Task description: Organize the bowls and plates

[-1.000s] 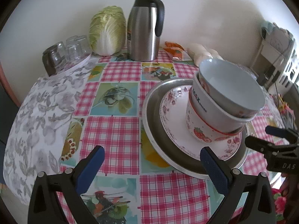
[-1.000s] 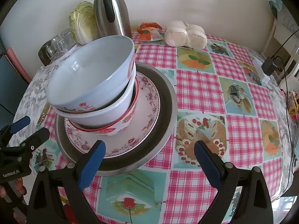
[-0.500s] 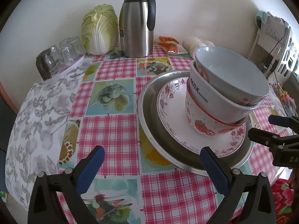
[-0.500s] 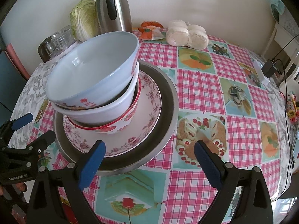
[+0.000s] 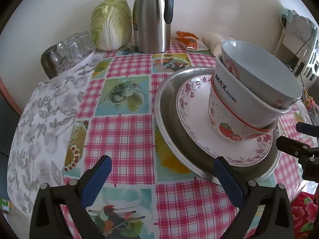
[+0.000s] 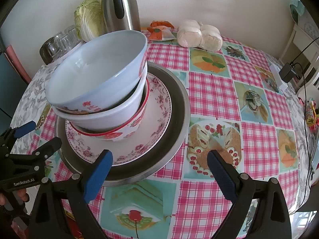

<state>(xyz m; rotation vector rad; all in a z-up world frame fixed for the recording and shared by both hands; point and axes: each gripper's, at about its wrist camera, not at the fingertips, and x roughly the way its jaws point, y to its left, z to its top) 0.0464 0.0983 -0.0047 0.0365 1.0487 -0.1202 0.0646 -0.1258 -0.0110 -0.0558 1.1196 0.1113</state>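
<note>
A stack stands on the table: a wide metal plate (image 5: 171, 131) (image 6: 179, 123), a floral plate (image 5: 191, 107) (image 6: 159, 115) on it, then a strawberry bowl (image 5: 221, 123) (image 6: 127, 133), a white bowl (image 5: 235, 93) (image 6: 111, 117) and a tilted pale blue bowl (image 5: 257, 73) (image 6: 95, 69) on top. My left gripper (image 5: 162, 177) is open and empty, over the tablecloth left of the stack; it also shows in the right wrist view (image 6: 37, 133). My right gripper (image 6: 159, 171) is open and empty, at the near rim of the metal plate; it also shows in the left wrist view (image 5: 295, 135).
At the back by the wall stand a steel thermos jug (image 5: 151, 18) (image 6: 119, 6), a cabbage (image 5: 110, 31) (image 6: 89, 18), upturned glasses (image 5: 67, 47) (image 6: 57, 41), an orange packet (image 5: 188, 40) (image 6: 161, 31) and bagged buns (image 6: 199, 34). A charger and cable (image 6: 289, 71) lie at the right edge.
Both grippers have pulled back a little from the stack and stay open. The left view has shifted so that the stack sits further right. The stack has not moved.
</note>
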